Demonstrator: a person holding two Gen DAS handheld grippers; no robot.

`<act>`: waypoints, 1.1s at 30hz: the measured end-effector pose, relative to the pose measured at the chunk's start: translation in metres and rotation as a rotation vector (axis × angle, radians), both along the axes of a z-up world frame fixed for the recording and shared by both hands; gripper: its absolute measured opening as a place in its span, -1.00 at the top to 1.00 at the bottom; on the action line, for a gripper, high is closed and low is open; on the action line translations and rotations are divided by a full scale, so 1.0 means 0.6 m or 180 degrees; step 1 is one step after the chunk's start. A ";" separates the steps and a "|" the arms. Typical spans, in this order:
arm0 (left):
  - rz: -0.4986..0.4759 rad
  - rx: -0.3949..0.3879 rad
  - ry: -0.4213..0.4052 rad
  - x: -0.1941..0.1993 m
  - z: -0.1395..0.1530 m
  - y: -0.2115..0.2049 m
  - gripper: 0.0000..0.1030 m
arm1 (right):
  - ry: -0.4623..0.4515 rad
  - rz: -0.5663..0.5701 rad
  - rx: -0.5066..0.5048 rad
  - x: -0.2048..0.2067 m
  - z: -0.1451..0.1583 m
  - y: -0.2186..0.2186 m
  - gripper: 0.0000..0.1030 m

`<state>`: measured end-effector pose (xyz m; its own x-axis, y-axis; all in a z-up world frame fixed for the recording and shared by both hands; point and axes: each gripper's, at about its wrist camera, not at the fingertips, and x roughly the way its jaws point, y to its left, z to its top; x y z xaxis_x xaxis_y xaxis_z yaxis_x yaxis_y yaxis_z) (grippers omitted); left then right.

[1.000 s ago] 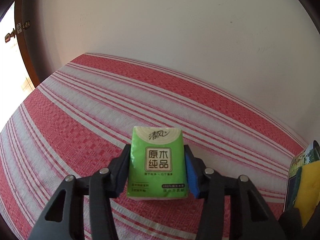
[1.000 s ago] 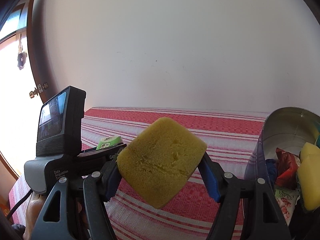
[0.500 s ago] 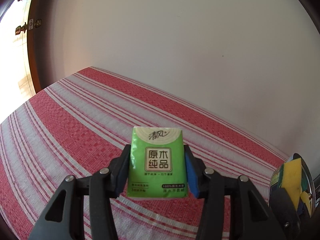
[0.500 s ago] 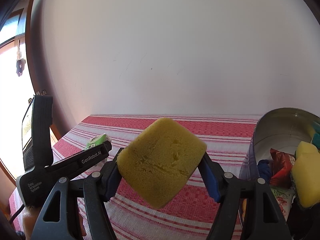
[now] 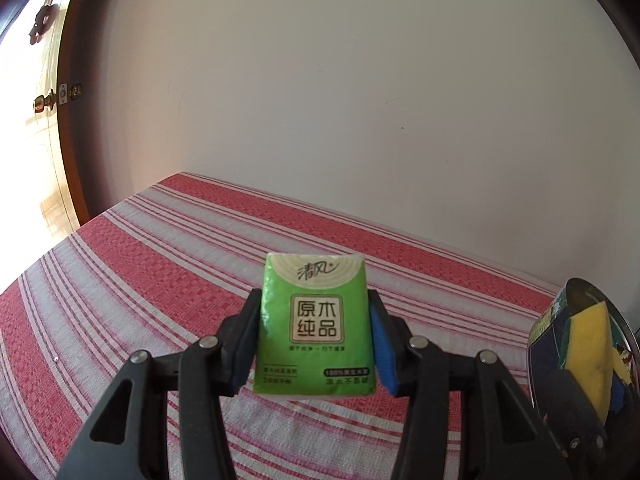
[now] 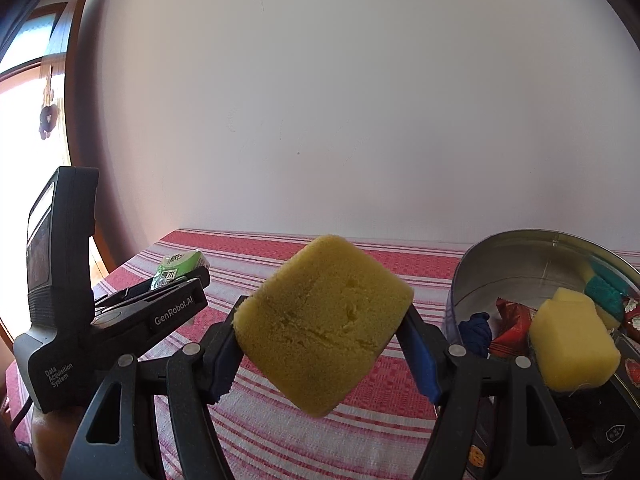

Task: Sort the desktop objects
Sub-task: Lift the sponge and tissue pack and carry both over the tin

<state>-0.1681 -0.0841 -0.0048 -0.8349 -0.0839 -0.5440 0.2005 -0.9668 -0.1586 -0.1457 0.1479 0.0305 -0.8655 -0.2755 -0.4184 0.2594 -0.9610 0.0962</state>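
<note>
Left wrist view: the left tongs (image 5: 314,330) clench a green tissue pack (image 5: 315,326) upright above the striped desk (image 5: 140,280).

Right wrist view: the right tongs (image 6: 324,344) grasp a yellow sponge (image 6: 322,326), tilted; a metal tin (image 6: 516,264) sits to their right.

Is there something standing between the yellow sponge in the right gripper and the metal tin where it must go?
Nothing visible does. The yellow sponge is clamped in the right gripper above the striped cloth; the metal tin is open at its right, with only cloth between. Its contents leave room.
</note>
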 end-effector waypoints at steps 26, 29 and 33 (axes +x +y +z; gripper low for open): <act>-0.0191 -0.0120 0.0318 0.100 0.017 0.052 0.04 | 0.0255 0.0133 0.0234 0.095 0.000 0.031 -0.42; -0.0247 -0.0141 0.0351 0.110 0.019 0.063 0.04 | 0.0311 0.0147 0.0277 0.118 0.002 0.034 -0.42; -0.0351 -0.0234 0.0415 0.124 0.024 0.086 0.04 | 0.0373 0.0151 0.0319 0.136 0.004 0.044 -0.42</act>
